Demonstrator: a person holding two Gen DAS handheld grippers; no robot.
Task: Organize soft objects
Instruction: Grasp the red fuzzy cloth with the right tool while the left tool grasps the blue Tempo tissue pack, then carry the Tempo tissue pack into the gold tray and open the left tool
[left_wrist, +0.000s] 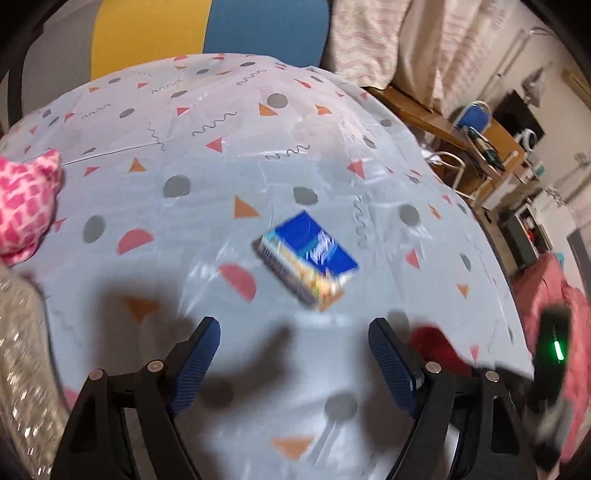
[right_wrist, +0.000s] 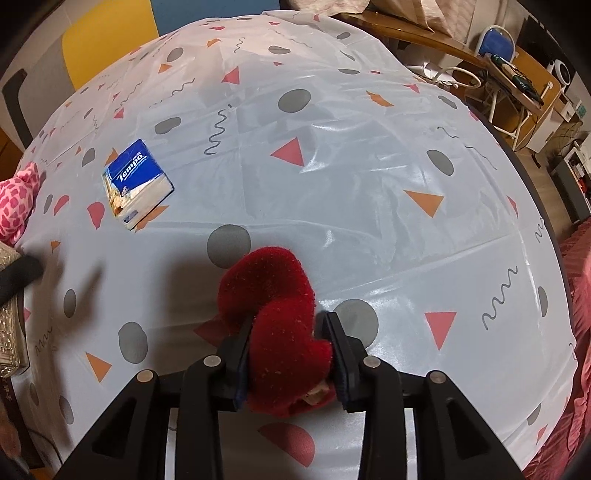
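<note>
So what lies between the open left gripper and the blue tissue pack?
Only bare patterned tablecloth, seen in the left wrist view, separates left gripper from tissue pack.

A patterned tablecloth (right_wrist: 332, 155) (dots, triangles, squiggles) lies before a wooden desk (right_wrist: 424, 35).

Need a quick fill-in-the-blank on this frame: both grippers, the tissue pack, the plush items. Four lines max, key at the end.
1. The right gripper is shut on a ____ plush heart.
2. The left gripper has its jaws ____, with nothing between them.
3. The blue tissue pack lies on the patterned ____.
4. At the left edge of the tablecloth sits a soft item patterned in white and ____.

Missing words: red; open; tablecloth; pink
</note>
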